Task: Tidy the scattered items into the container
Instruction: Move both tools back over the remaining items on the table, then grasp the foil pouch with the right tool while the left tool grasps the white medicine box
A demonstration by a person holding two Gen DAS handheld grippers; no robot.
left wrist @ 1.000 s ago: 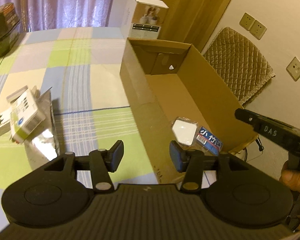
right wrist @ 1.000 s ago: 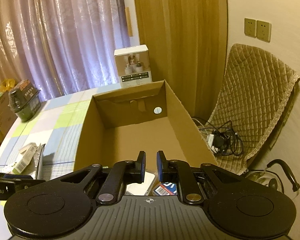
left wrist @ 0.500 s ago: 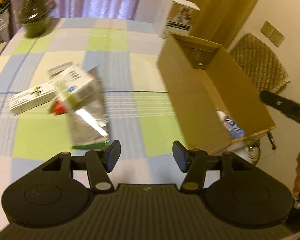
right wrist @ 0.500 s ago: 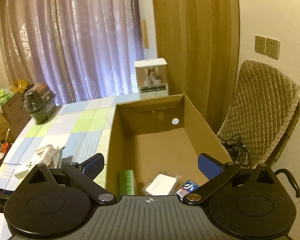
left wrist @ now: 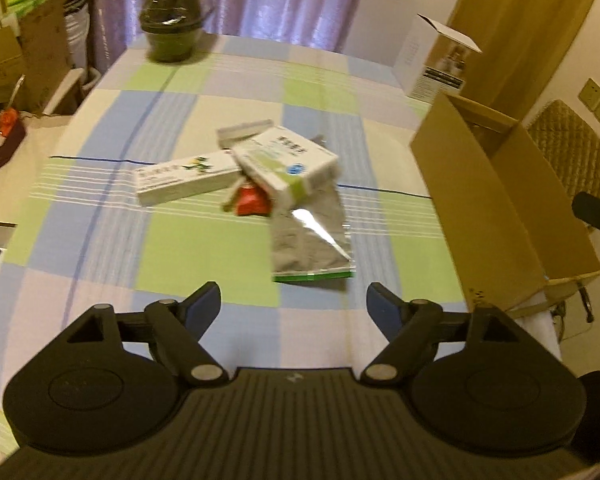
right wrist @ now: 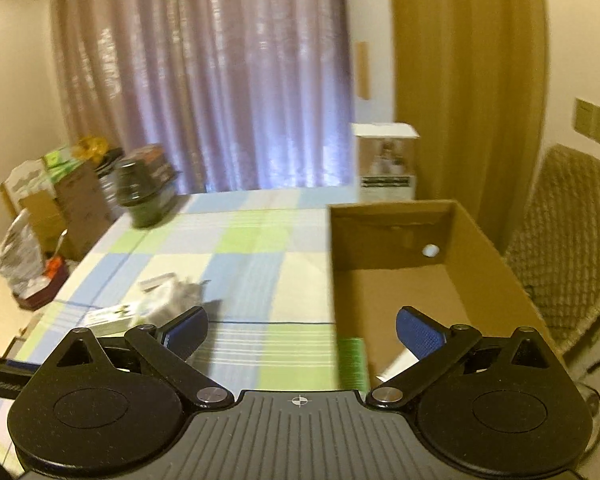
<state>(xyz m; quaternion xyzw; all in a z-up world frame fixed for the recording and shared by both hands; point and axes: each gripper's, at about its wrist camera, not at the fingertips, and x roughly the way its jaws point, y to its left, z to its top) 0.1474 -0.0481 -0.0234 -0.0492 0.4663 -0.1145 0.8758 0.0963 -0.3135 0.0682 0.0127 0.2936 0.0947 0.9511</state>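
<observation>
1. The table [left wrist: 172, 240] with its checked cloth lies under both grippers.
2. The box [left wrist: 496, 216] stands right of the left gripper [left wrist: 294, 306], whose jaws are wide and empty.
3. The right gripper [right wrist: 302, 334] is also wide and empty, straddling the box's left wall.
4. A foil pouch [left wrist: 308, 240] lies just ahead of the left jaws, with two cartons [left wrist: 288, 164] and a red packet [left wrist: 252, 202] beyond.

Left wrist view looks down from near over the checked table [left wrist: 204, 240]; right wrist view, somewhat blurred, faces the far curtain; both share the cardboard box [right wrist: 480, 256].
</observation>
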